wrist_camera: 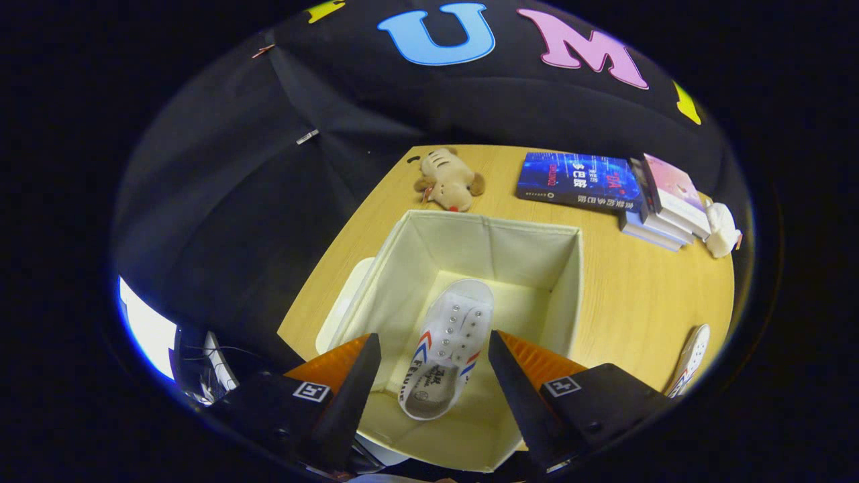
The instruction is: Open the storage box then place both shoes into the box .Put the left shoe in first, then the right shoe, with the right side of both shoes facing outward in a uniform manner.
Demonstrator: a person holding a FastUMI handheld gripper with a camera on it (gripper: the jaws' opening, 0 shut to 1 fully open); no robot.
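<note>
Cream fabric forms the storage box [429, 248], which stands open on the wooden table [637, 302]. Its lid [339, 305] lies flat against the box's left side. One white shoe [446, 345] with red and blue stripes rests on the box floor, toe pointing away from the gripper [433, 359]. Gripper fingers are spread apart above the box's near edge, the shoe in the gap below them (no contact with either finger). Beyond the box lies a plush toy [448, 179]; to its right, books [624, 191]. The second shoe [691, 359] lies on the table, well right of the box
</note>
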